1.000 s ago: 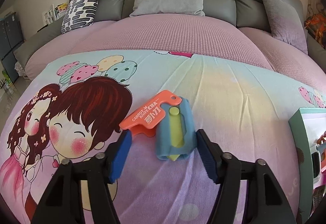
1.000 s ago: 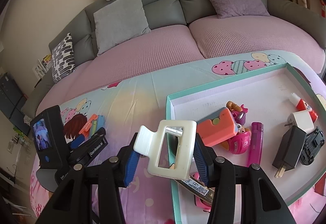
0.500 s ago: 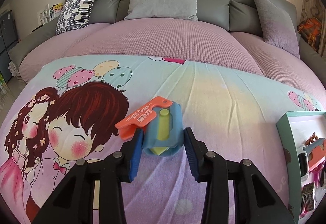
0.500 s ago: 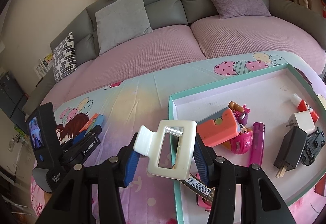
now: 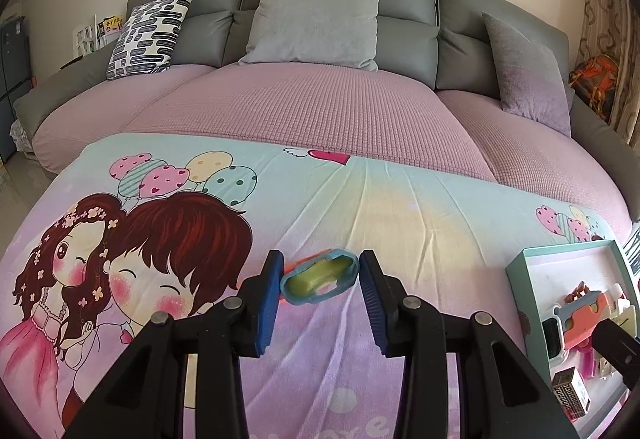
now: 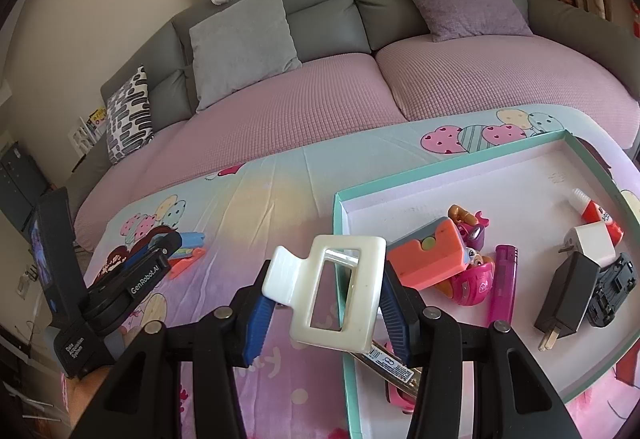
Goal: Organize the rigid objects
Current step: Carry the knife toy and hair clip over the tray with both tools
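The left gripper (image 5: pixel 320 285) was clamped on a blue-and-yellow toy (image 5: pixel 319 276), its jaws having just been closing, w/ the pads pressed on both sides; an orange part showed behind the left pad. In the right wrist view the toy (image 6: pixel 188 245) looked lifted off or barely clear of the cartoon-print sheet (image 5: pixel 400 207) covering the bed; contact w/ the sheet could not be told. The right gripper (image 6: pixel 326 299) was closed on a white hair claw clip (image 6: pixel 336 291), held over the near-left corner of the teal-rimmed tray (image 6: pixel 340 207).

The tray already held an orange toy (image 6: pixel 428 255), a pink figure (image 6: pixel 474 279), a magenta lighter (image 6: pixel 502 283), black chargers etc. The step in hand was judged to be carrying the toy across to the tray. For that to be done well, the grip should be kept firm & centred, the toy raised clear of the rim, then set on a bare patch of tray floor, approx. the far side, away from the right gripper so the two don't collide.
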A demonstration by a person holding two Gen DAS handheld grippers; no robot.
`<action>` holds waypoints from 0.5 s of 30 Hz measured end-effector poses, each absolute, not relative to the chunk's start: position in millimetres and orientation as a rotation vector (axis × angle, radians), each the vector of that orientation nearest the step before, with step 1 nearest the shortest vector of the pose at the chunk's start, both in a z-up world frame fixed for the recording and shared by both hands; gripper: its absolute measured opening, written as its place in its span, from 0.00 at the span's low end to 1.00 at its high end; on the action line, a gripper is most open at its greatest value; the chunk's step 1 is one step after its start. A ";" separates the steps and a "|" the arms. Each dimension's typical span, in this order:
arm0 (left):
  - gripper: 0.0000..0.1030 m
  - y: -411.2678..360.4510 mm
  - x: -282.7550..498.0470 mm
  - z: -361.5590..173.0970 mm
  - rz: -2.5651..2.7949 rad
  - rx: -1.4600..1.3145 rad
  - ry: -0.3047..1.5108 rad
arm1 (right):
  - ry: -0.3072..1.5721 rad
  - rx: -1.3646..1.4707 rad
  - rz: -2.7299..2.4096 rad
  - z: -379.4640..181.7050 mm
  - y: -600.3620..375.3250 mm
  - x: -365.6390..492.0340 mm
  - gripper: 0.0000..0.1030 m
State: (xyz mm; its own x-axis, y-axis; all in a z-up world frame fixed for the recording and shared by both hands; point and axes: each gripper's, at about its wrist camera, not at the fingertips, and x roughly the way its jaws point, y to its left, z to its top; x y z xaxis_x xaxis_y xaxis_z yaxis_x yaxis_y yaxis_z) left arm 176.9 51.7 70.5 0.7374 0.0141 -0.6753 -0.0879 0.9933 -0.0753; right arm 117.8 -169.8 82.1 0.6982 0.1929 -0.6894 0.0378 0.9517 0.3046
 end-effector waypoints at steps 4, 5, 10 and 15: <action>0.35 51.5 172.6 81.3 0.051 -0.106 0.711 | 0.790 0.306 0.090 85.0 -169.6 116.8 0.50; 0.34 51.3 171.4 83.7 0.048 -0.108 0.704 | 0.789 0.306 0.091 85.7 -169.6 116.5 0.50; 0.34 47.9 168.4 90.2 0.030 -0.107 0.687 | 0.786 0.304 0.093 88.1 -169.2 115.8 0.50; 0.33 45.0 165.3 97.0 0.023 -0.107 0.672 | 0.778 0.307 0.092 90.6 -169.9 114.6 0.50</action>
State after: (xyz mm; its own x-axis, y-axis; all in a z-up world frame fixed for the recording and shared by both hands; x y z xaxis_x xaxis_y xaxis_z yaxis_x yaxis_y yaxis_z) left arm 165.3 45.0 97.0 0.7824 -0.0129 -0.6227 -0.0561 0.9943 -0.0910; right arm 114.6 -169.9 90.6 0.7109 0.1943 -0.6759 0.0307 0.9516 0.3058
